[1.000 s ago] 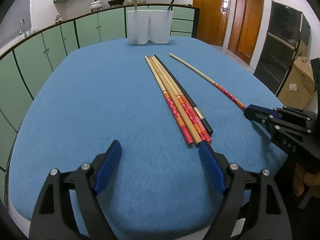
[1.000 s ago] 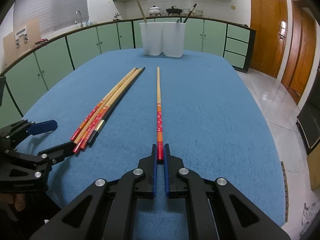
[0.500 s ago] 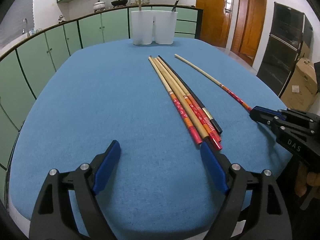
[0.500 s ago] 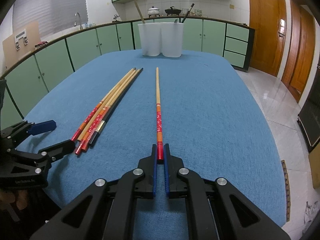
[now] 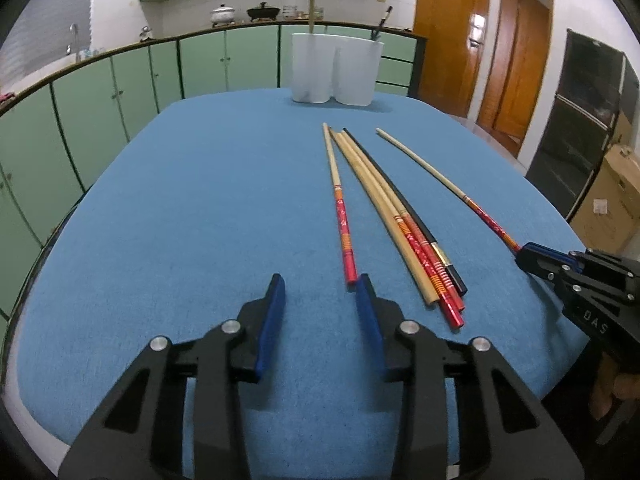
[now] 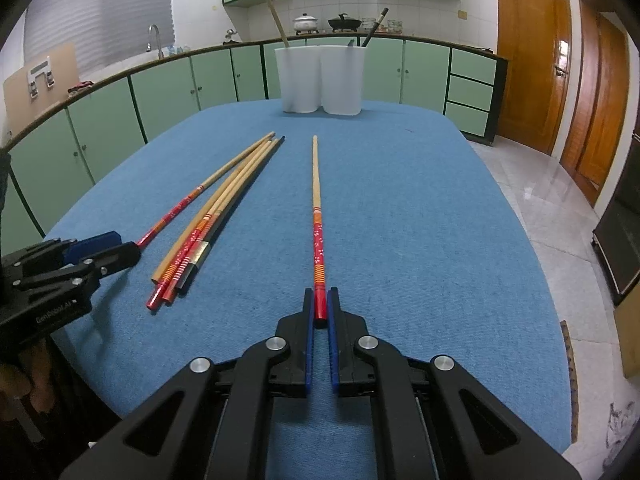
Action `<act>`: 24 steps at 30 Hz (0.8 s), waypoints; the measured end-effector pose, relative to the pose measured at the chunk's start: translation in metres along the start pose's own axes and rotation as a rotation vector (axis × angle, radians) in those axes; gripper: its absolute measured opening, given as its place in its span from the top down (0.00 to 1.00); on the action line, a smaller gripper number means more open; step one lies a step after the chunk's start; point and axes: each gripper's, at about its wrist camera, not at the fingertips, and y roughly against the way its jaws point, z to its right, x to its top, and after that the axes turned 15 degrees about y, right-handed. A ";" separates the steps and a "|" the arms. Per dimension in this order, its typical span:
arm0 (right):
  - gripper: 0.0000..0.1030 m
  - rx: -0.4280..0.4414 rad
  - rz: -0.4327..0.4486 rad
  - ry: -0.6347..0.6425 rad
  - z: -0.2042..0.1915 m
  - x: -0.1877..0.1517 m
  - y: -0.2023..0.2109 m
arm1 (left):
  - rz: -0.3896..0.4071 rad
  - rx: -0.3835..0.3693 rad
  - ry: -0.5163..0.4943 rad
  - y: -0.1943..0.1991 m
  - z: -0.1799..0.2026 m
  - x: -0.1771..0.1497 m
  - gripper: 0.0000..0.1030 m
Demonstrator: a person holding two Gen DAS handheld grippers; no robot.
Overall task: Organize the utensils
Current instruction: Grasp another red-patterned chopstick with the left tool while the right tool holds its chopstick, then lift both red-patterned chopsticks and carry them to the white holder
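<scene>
Green-cabinet kitchen, blue table (image 5: 160, 220): the left gripper (image 5: 320, 292) has narrowed, nudging one chopstick (image 5: 340, 216) off the bundle (image 5: 404, 224); right gripper (image 6: 321, 304) stays clamped on its chopstick (image 6: 317, 216), holder (image 6: 320, 80) waiting behind.

tabletop (image 6: 400, 200): blue cloth
chopsticks (image 6: 317, 216): tan wood, red ends with orange bands and white flowers
utensil holder (image 6: 320, 80): white
fingers (image 6: 308, 340): black, blue pads

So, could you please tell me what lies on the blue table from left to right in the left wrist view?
Lone red-handled chopstick → bundle of chopsticks → chopstick held by the right gripper.
</scene>
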 end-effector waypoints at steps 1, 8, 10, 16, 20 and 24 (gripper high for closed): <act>0.93 0.000 0.000 0.001 -0.001 0.000 0.000 | -0.003 -0.007 -0.005 -0.002 0.001 0.001 0.54; 0.93 -0.030 0.006 0.028 -0.007 0.001 -0.001 | 0.024 0.002 -0.019 -0.014 0.008 0.005 0.65; 0.92 -0.048 0.010 0.050 -0.013 0.001 -0.001 | 0.038 0.010 -0.001 -0.014 0.006 0.005 0.82; 0.94 -0.075 0.015 0.067 -0.019 0.000 0.003 | 0.080 0.141 0.130 0.001 -0.018 0.001 0.95; 0.93 -0.077 0.013 0.049 -0.023 -0.001 0.004 | 0.061 0.137 0.102 0.009 -0.016 -0.004 0.93; 0.93 -0.085 0.020 0.078 -0.029 0.000 0.004 | 0.055 0.125 0.061 0.009 -0.014 -0.004 0.78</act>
